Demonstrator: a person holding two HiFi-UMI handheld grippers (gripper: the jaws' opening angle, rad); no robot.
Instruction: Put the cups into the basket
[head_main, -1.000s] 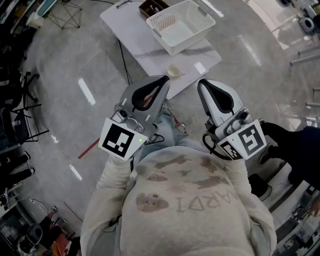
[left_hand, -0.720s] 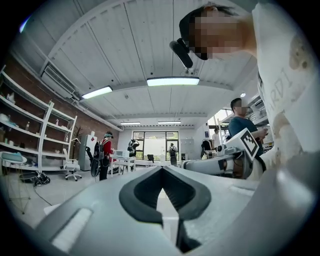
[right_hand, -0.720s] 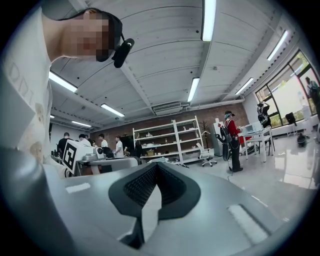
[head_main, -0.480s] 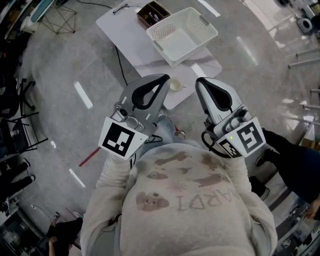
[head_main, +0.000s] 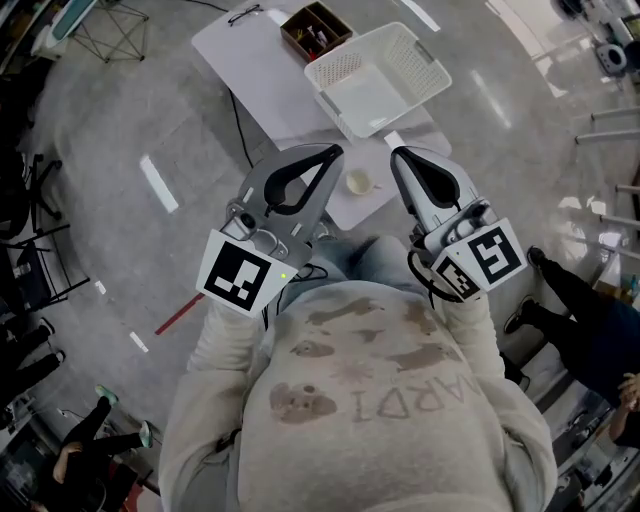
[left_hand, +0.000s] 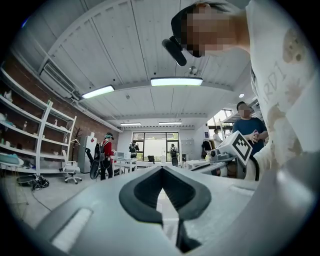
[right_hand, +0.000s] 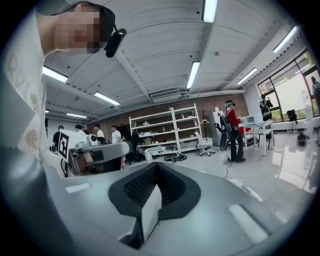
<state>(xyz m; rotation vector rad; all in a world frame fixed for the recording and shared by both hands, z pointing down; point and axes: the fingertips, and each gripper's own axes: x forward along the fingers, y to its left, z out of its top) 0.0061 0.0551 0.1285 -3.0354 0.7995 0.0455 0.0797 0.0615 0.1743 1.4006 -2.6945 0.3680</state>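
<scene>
A small cream cup (head_main: 358, 183) stands near the front edge of the white table (head_main: 255, 60). Further back on the same table sits the white perforated basket (head_main: 342, 64), with nothing visible inside. I hold both grippers up in front of my chest, short of the table. The left gripper (head_main: 335, 150) is shut and holds nothing; its tips are just left of the cup in the head view. The right gripper (head_main: 397, 155), shut and holding nothing too, is just right of the cup. The left gripper (left_hand: 161, 167) and right gripper (right_hand: 156, 164) views face out into the room, with cup and basket out of sight.
A brown box (head_main: 315, 28) of small items sits behind the basket. A black cable (head_main: 238, 120) and a red strip (head_main: 178, 312) lie on the floor at left. A person in dark clothes (head_main: 590, 320) stands at right, another (head_main: 90, 440) at bottom left.
The table, basket and cup have slid lower and to the right in the head view, so the cup now lies between the two gripper tips. Both grippers stay shut and raised.
</scene>
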